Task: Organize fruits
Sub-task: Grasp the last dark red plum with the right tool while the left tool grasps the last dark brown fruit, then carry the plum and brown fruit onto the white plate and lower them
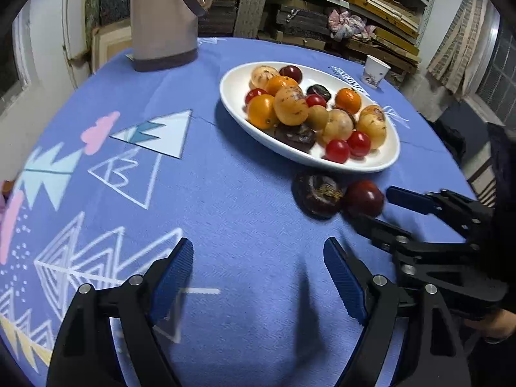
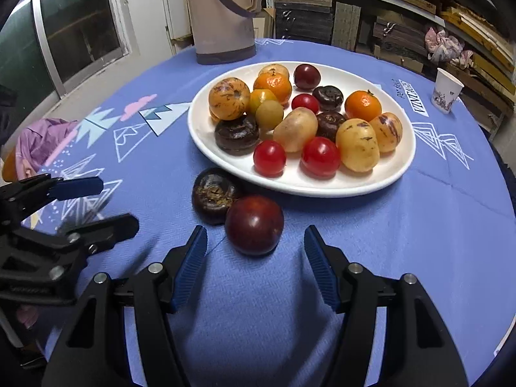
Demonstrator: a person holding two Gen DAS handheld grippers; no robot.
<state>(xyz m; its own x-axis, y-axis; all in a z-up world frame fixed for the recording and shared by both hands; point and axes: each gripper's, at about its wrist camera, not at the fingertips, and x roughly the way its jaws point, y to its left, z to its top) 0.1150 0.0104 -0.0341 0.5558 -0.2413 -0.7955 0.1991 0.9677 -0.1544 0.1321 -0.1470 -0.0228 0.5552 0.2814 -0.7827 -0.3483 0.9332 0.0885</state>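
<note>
A white oval plate (image 1: 232,79) (image 2: 322,190) holds several fruits: oranges, cherry tomatoes, striped yellow melons and dark brown ones. In front of it, two fruits lie touching on the blue cloth: a dark red plum (image 1: 364,198) (image 2: 254,224) and a dark brown wrinkled fruit (image 1: 317,195) (image 2: 213,193). My right gripper (image 2: 254,230) (image 1: 372,204) is open with its fingertips on either side of the plum's near half, the pads clear of it. My left gripper (image 1: 258,243) (image 2: 119,204) hovers open over bare cloth to the left of both fruits, with nothing between its fingers.
A tall beige thermos jug (image 1: 164,19) (image 2: 222,13) stands at the table's far side, left of the plate. A paper cup (image 1: 375,71) (image 2: 446,92) stands at the far right. A purple cloth (image 2: 42,142) lies at the left edge. Stacked shelves fill the background.
</note>
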